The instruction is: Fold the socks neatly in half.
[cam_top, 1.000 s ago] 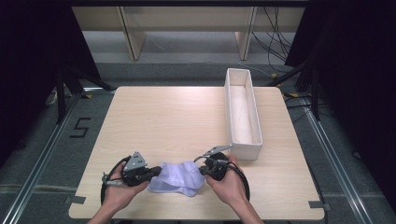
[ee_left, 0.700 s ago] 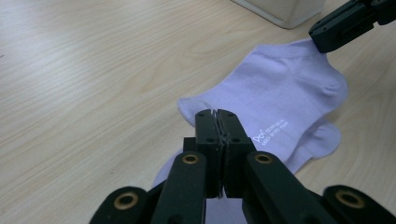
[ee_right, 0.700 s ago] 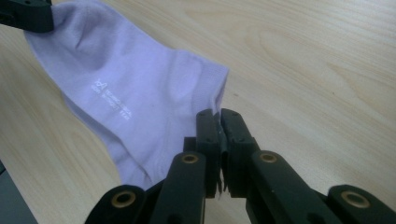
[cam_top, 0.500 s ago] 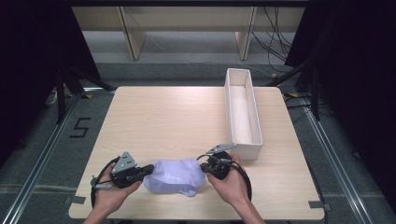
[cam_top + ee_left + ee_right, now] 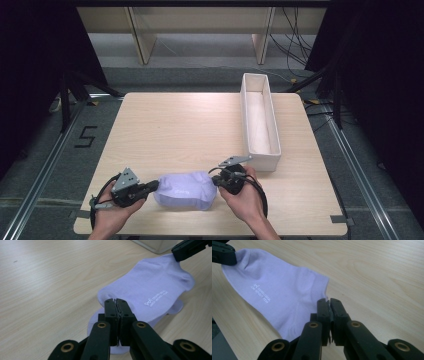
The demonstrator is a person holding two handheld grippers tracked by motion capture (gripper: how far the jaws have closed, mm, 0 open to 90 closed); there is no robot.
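Item: pale lilac sock [image 5: 184,189], lying on the near part of the wooden table [image 5: 190,125], stretched sideways between two hand-held grippers. Small white printed lettering [image 5: 156,298] shows on its upper face (too small to read).

Left gripper [image 5: 150,187]: held in the person's left hand [image 5: 116,214] at the sock's left end. In the left gripper view its black jaws are pressed together on an edge of the fabric, a thin line of cloth showing between them.

Right gripper [image 5: 220,179]: held in the right hand [image 5: 244,197] at the sock's right end. In the right gripper view its jaws pinch the cuff edge of the sock, nearly closed upon it.

Fabric: lifted slightly at both pinched ends; a second lilac layer shows beneath it in the left gripper view.

Also present: long white rectangular tray [image 5: 260,125], standing lengthwise on the table's right side, its near end just beyond the right gripper and apart from the sock.
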